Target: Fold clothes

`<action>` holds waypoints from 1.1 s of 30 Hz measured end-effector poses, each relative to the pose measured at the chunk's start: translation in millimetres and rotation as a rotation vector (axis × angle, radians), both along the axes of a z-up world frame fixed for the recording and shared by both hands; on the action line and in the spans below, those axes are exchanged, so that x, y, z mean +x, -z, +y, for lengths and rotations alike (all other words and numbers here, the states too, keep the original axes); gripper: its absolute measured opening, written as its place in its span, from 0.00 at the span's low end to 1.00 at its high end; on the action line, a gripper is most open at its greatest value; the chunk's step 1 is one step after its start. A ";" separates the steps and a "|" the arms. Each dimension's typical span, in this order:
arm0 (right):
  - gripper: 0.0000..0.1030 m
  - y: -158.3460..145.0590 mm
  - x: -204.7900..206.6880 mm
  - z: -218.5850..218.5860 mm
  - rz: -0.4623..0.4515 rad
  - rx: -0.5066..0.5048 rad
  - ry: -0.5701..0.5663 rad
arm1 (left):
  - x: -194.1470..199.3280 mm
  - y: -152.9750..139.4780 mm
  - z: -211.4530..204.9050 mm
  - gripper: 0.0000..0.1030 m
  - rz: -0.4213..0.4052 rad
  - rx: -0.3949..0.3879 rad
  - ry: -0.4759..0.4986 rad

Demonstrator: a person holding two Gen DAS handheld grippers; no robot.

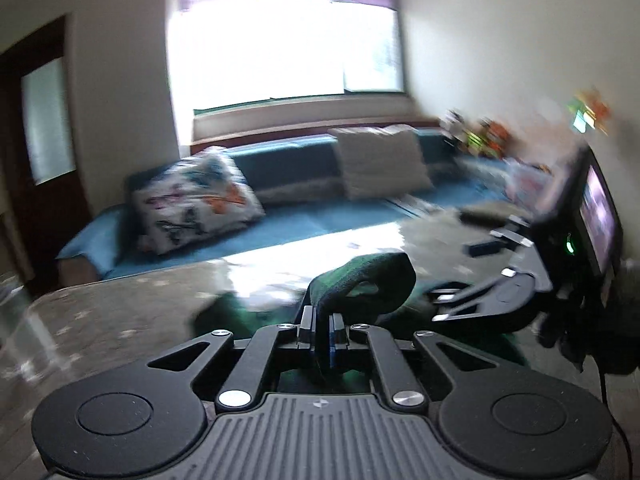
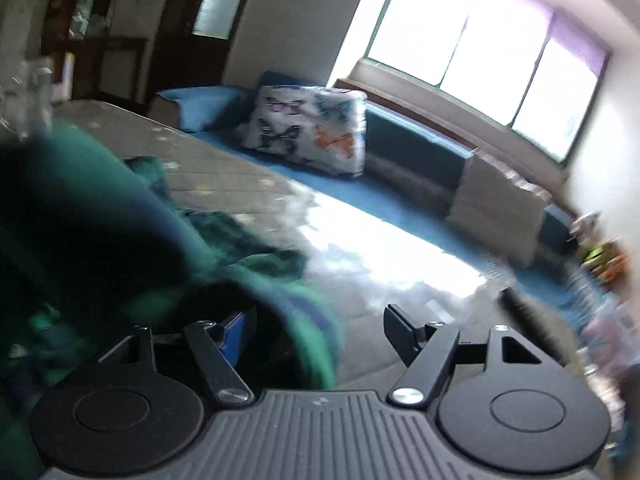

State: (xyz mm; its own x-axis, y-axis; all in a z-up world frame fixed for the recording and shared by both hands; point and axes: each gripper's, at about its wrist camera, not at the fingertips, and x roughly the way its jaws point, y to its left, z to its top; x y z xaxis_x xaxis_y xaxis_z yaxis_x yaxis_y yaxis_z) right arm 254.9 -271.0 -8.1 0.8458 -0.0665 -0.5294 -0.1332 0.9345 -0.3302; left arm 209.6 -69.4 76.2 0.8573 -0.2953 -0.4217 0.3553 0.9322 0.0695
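My garment [image 2: 100,208] is dark green, the table cover [image 1: 100,316] grey with pale specks, sofa [image 1: 280,216] teal, and one cushion [image 2: 308,128] white with colourful butterflies.

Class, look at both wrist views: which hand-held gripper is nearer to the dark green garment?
Left. The left hand-held gripper is shut on a fold of the dark green garment. The right hand-held gripper stands open beside it, cloth draping across its left finger, unclamped.
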 end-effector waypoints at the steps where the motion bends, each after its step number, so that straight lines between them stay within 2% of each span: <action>1: 0.69 0.3 1.4 2.0 -0.019 -0.020 0.020 | -3.1 -4.9 13.7 0.06 -0.010 -0.018 -0.041; 5: 0.69 -15.4 -10.6 -22.6 -0.074 0.024 0.128 | -19.7 -16.5 74.5 0.06 -0.037 -0.092 -0.218; 11: 0.70 -29.7 -43.8 -107.8 -0.086 0.135 0.317 | -58.3 -5.8 158.2 0.06 -0.007 -0.172 -0.479; 16: 0.74 -9.5 -86.2 -163.7 -0.038 0.186 0.483 | -91.9 21.4 212.4 0.06 0.066 -0.200 -0.673; 20: 0.75 16.8 -113.8 -209.6 0.060 0.347 0.606 | -111.9 51.2 244.0 0.06 0.160 -0.181 -0.781; 22: 0.75 30.6 -129.3 -232.4 0.106 0.438 0.661 | -119.5 61.2 256.0 0.06 0.198 -0.202 -0.815; 23: 0.75 34.6 -135.0 -237.2 0.117 0.453 0.665 | -123.5 64.5 260.1 0.06 0.209 -0.211 -0.826; 29: 0.79 38.9 -141.9 -215.0 0.137 0.316 0.596 | -132.2 67.1 260.2 0.06 0.217 -0.187 -0.842; 33: 0.82 36.9 -126.8 -174.2 0.130 0.160 0.486 | -127.1 69.3 254.1 0.06 0.222 -0.165 -0.841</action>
State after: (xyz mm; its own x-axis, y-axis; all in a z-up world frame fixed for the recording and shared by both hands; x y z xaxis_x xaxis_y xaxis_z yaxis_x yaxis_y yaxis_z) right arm 128.2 -445.3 -45.0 0.6643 -0.3445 -0.6634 0.2974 0.9360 -0.1883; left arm 82.5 184.8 6.9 0.7213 0.3245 -0.6119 -0.4634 0.8827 -0.0780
